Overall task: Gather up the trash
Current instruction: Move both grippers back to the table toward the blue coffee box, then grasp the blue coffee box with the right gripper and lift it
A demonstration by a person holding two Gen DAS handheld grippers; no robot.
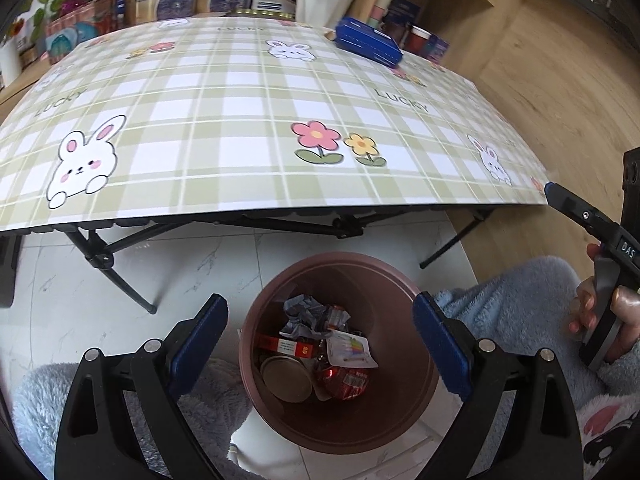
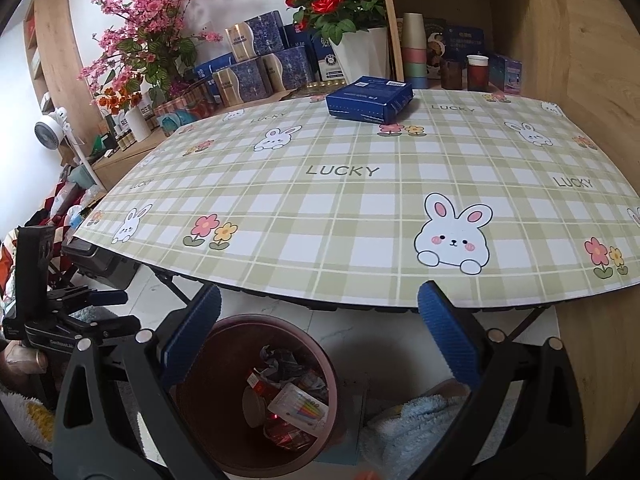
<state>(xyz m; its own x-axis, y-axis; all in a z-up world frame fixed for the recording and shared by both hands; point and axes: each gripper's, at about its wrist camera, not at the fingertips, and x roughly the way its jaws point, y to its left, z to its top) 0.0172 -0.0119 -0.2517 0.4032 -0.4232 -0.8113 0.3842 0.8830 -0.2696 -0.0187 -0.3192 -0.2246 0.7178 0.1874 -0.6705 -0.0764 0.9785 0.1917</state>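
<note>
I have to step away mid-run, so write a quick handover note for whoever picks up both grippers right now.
Left gripper: open, empty, hovering over the trash bin on the floor in front of the table.
Right gripper: open, empty, also over the bin, near the table edge.
In the bin: crumpled paper, a red can, a round lid, a plastic packet and a red carton.
Done: the tabletop looks cleared of loose trash.
Left: only a blue box remains at the far side; decide whether it counts as trash, and bin it if so.
</note>
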